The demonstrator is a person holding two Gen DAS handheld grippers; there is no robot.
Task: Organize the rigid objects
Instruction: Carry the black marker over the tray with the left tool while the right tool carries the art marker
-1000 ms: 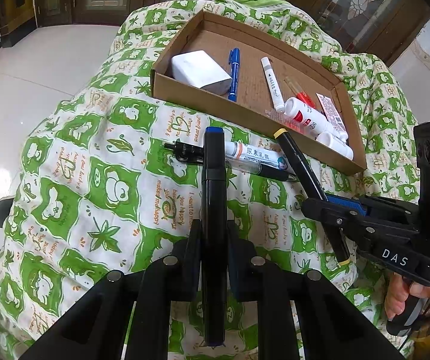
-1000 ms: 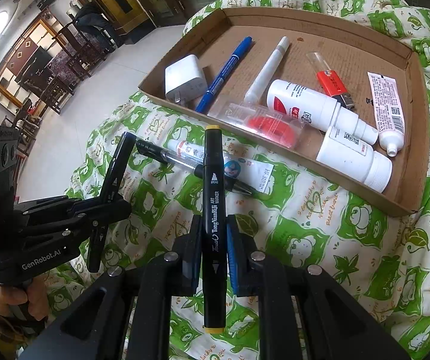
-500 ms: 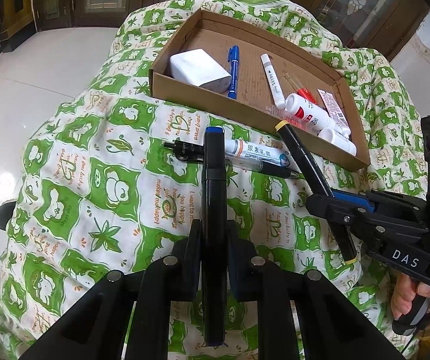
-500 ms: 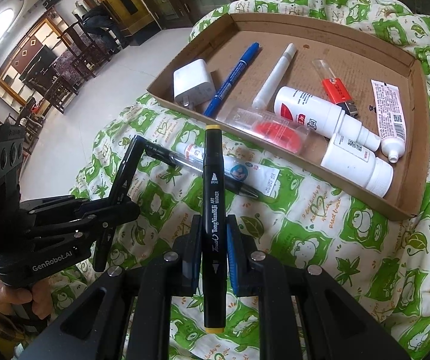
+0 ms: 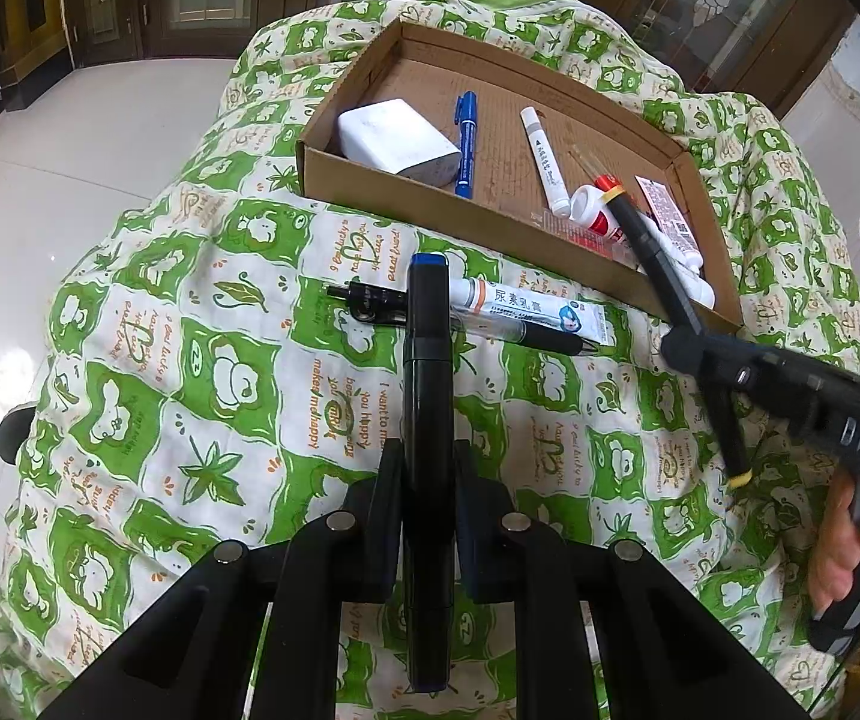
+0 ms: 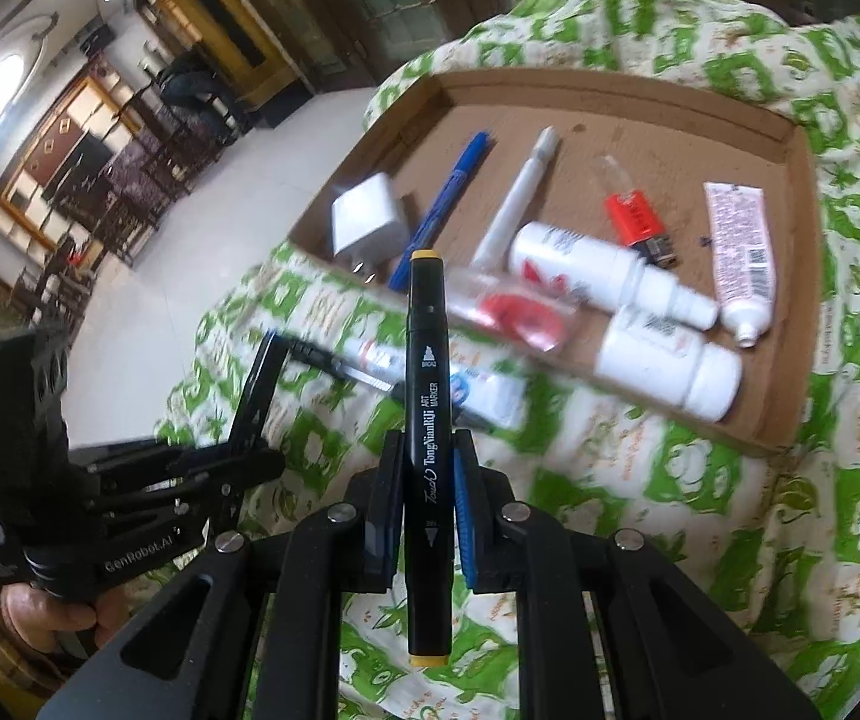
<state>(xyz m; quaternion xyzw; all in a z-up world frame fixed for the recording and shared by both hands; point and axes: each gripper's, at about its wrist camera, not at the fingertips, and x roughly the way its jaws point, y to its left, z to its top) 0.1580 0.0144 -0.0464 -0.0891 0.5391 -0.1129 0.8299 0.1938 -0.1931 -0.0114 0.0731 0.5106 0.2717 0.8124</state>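
Markers gripped: blue-capped marker (image 5: 426, 396) in left jaws, yellow-capped marker (image 6: 426, 420) in right; green-checked cloth (image 5: 201, 360), white floor (image 5: 69, 138).

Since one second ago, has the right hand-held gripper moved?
Yes. In the left wrist view, the right hand-held gripper has carried its yellow-capped marker forward: the tip, earlier short of the cardboard tray, now overlaps its near right corner.
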